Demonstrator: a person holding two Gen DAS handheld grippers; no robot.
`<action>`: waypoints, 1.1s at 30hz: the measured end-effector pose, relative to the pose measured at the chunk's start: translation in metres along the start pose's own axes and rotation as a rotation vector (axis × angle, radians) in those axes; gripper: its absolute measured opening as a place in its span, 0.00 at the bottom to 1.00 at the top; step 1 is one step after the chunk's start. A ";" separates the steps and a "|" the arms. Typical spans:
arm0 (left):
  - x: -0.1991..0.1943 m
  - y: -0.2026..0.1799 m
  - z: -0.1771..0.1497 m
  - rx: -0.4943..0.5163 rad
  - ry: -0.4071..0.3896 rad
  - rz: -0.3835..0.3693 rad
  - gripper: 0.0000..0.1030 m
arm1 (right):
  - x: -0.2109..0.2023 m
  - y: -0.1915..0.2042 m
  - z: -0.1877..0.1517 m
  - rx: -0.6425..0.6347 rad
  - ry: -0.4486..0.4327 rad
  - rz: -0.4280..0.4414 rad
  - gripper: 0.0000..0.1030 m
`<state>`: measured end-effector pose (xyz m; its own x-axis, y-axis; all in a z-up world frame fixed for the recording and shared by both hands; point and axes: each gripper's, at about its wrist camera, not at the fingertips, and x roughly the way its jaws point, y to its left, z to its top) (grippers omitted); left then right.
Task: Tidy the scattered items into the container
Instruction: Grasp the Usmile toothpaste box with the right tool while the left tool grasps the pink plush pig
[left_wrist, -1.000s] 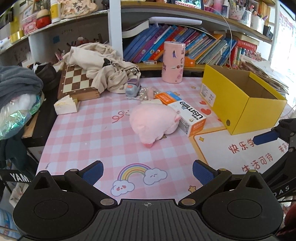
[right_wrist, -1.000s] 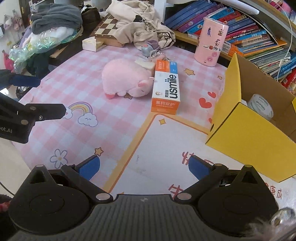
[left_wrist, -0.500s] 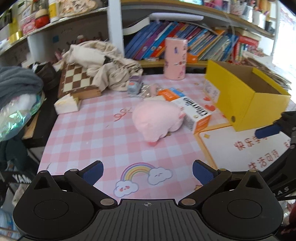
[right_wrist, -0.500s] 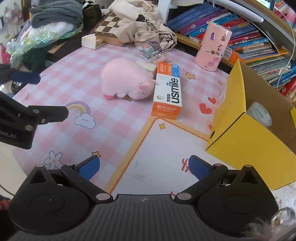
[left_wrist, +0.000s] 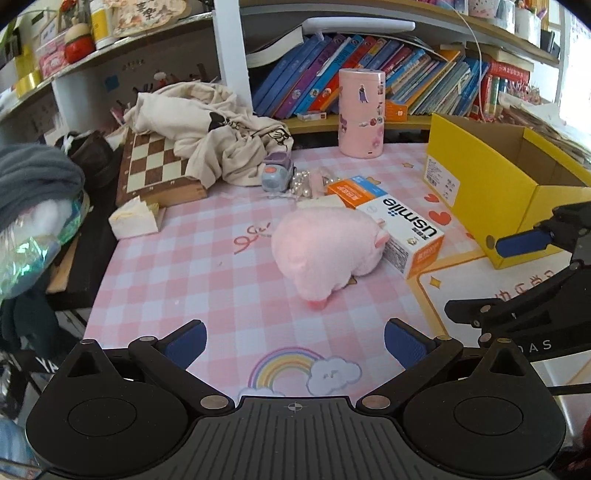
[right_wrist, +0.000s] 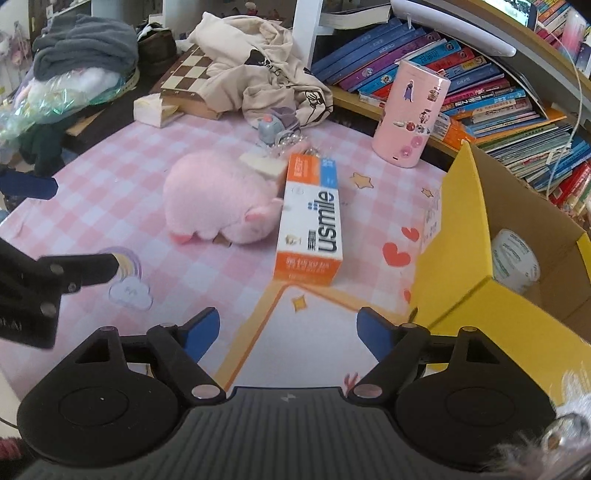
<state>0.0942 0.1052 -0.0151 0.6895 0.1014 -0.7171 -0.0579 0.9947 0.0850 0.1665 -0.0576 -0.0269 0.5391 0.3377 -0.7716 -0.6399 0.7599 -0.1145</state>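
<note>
Pink checked mat on the desk, stuff scattered over the middle of it. From the left wrist cam the left gripper has its jaws spread wide w/ nothing between them, just bare mat and the rainbow print under it. Pink plush toy sits straight ahead at 12 o'clock, lying on its side, and the usmile box (orange and white, toothpaste I think but can't read the small print) is touching it on the 2 o'clock side. Behind those, approx 12 o'clock further back, a small grey toy car w/ a clump of beads just beside it. The yellow box, i.e. the container, is open-topped over at 2 o'clock, apart from the usmile box.

Right wrist cam: the right gripper has its jaws closing, still a clear gap and nothing between them, only mat below. Usmile box is dead ahead at 12, plush toy at 11 pressed against its long side. Yellow box at 2 o'clock, near corner just beside the right finger, and 1 white roll is already inside it.

Background: pink canister standing upright at 1 o'clock by the bookshelf, chessboard w/ a beige cloth heaped partly over it at 10 o'clock.
</note>
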 end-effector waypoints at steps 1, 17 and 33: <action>0.003 -0.001 0.002 0.002 0.004 0.001 1.00 | 0.003 -0.001 0.002 -0.002 0.001 0.005 0.79; 0.063 -0.005 0.038 0.235 0.012 -0.023 1.00 | 0.056 -0.018 0.041 0.018 0.037 0.014 0.75; 0.106 -0.032 0.049 0.468 -0.001 -0.152 0.97 | 0.083 -0.034 0.052 0.054 0.097 0.081 0.51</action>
<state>0.2041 0.0831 -0.0602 0.6656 -0.0449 -0.7449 0.3742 0.8837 0.2811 0.2614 -0.0270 -0.0548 0.4298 0.3456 -0.8342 -0.6472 0.7621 -0.0178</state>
